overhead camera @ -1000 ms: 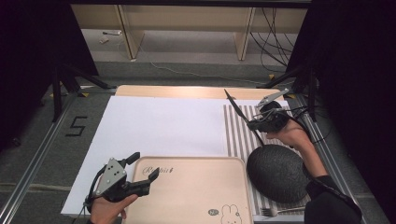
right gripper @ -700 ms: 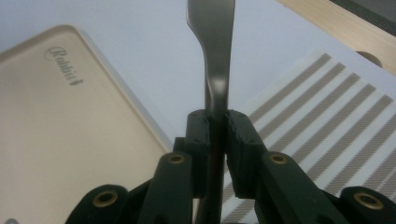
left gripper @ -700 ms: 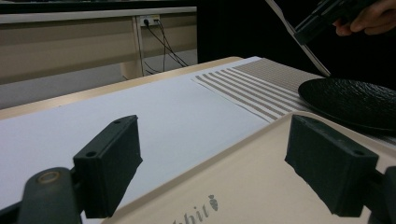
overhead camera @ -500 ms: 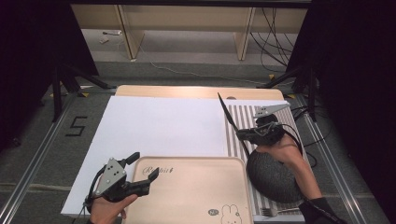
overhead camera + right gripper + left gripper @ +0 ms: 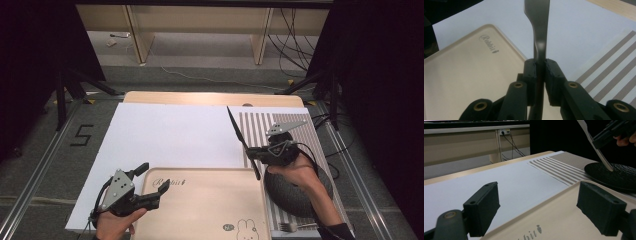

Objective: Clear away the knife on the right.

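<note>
Above the tray's (image 5: 200, 210) right edge, a table knife (image 5: 242, 141) is held aloft, pinched at mid-handle by the right gripper (image 5: 261, 153). Being thin, stiff, light and probably slippery, it is best clamped flat-on. The left gripper (image 5: 150, 187) is spread wide, holding nothing.

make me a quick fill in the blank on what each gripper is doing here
1. The right gripper is shut on a ____.
2. The left gripper is open at the corner of the beige ____.
3. The dark plate sits on the ____ mat.

Missing words: knife; tray; striped
</note>
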